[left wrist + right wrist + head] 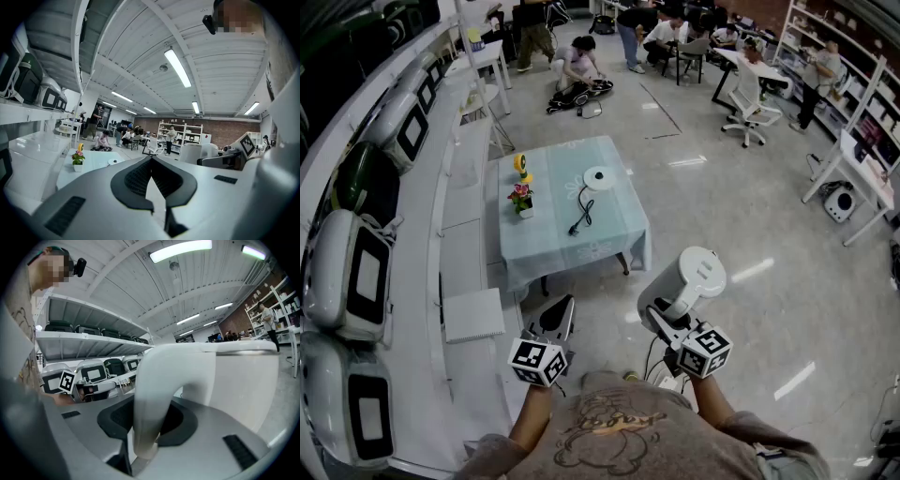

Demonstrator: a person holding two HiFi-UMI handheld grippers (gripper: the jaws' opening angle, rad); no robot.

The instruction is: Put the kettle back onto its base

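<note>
Right now I have the white kettle point(692, 279) in the right gripper point(664, 315), whose jaws are clenched on the curved handle point(152, 394). In the right gripper view the handle runs down between the dark pads, and the kettle's body stands just beyond it with the top rim close to level. In the head view the kettle hangs in the air over the bare floor, in front of my right hand and well apart from the table point(619, 234).

The left gripper point(565, 306) carries nothing. In the left gripper view its jaw tips meet at a point with only open room beyond them. It sits beside the right gripper, nearer the table's close corner.

The round white base point(600, 178) lies flat on the table's pale blue cloth, toward the far side, and its top is bare. Its black cord point(582, 214) trails from it toward the near edge and ends in a plug. A small potted flower point(522, 199) stands to the left of the cord, apart from the base, with a yellow object I cannot identify just behind it
</note>
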